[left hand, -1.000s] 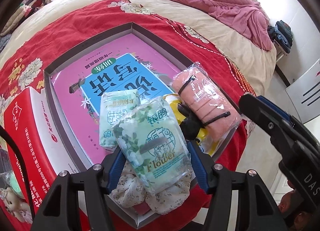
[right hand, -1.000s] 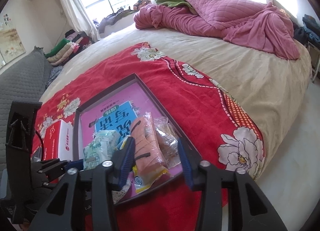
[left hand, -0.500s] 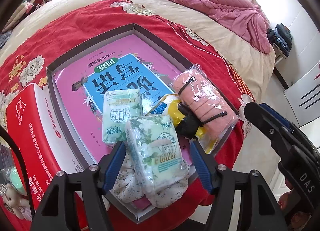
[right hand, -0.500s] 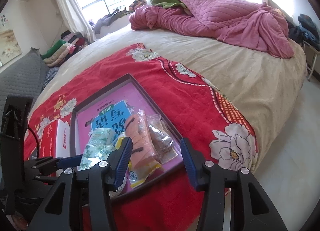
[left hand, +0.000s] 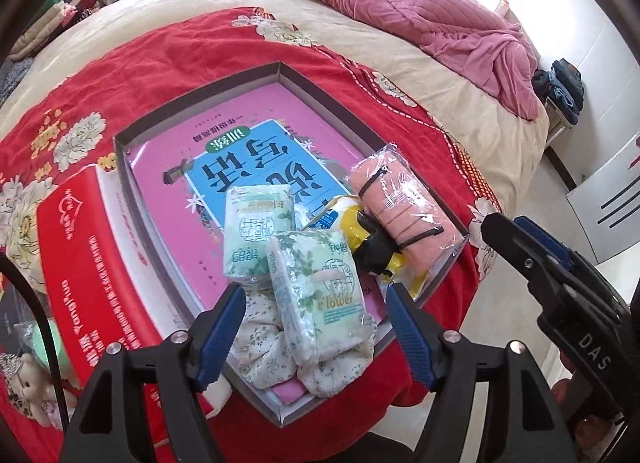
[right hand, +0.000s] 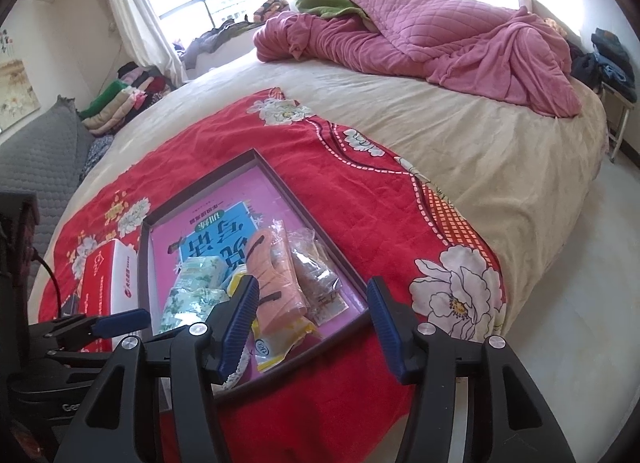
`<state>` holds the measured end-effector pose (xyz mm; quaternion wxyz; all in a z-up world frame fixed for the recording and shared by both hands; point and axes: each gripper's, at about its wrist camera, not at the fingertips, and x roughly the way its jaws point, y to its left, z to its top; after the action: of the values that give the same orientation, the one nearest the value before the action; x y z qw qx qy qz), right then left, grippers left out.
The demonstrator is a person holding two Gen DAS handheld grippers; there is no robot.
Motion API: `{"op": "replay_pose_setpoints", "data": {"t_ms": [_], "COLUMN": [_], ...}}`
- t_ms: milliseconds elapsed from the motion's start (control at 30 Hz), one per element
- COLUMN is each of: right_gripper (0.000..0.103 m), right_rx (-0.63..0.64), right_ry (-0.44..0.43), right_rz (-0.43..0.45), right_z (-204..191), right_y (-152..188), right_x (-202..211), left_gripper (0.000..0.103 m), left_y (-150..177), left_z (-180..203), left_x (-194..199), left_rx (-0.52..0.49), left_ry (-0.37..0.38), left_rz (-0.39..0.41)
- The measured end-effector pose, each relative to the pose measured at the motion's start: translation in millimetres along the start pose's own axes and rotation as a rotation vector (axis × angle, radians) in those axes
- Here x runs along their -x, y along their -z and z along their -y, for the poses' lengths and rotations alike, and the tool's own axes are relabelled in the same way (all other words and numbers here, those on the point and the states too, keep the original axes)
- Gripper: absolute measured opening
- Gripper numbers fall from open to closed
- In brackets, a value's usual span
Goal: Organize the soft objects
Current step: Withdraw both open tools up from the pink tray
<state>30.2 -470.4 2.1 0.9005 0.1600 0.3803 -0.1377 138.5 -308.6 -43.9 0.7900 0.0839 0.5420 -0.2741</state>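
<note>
Currently: placement step looks done. Tissue pack point(left hand: 320, 295) lies in tray point(left hand: 200, 97) on floral cloth point(left hand: 260, 347), between spread jaws of left gripper point(left hand: 314, 327), untouched. Right gripper point(right hand: 310, 323) also agape, empty. Next, likely: choose another soft item, approach square.

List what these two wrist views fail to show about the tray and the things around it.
- Floral cloth, left wrist view: mostly covered by the Flower tissue pack.
- Yellow packet, left wrist view: partly under the pink towel roll; label unreadable.
- Brown bag, right wrist view: contents too small to identify.
- Tray near corner, right wrist view: hidden behind the right gripper.
- Plush toy, left wrist view: cut off at the edge.
</note>
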Motion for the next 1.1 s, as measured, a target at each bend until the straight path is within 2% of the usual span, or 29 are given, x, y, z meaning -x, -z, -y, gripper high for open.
{"op": "replay_pose_setpoints", "data": {"t_ms": [133,267,367,700,1100], "right_gripper": [0.065,0.067,0.07,0.071,0.074], "right_rx": [0.001,0.006,0.004,0.036,0.076], "right_ry": [0.026,0.033,0.041,0.061,0.078], "right_rz": [0.004,0.012,0.013,0.012,0.042], "right_z": [-2,-4,-5,-14,-33], "right_y": [-1,-1,0,1,2], "right_x": [3,9,12,21,40], "left_gripper": [0.073,0.081,0.082,0.082,0.082], "left_y": [1,4,7,17,24], "left_z": [2,4,4,0,-4], "left_x": [9,17,19,34,62], "left_rx": [-0.007,-0.013,-0.015,-0.002,0.008], "left_ry": [-0.016,-0.03,-0.042,-0.066,-0.099], "left_rz": [0.01,0.025,0.022,0.031,0.077]}}
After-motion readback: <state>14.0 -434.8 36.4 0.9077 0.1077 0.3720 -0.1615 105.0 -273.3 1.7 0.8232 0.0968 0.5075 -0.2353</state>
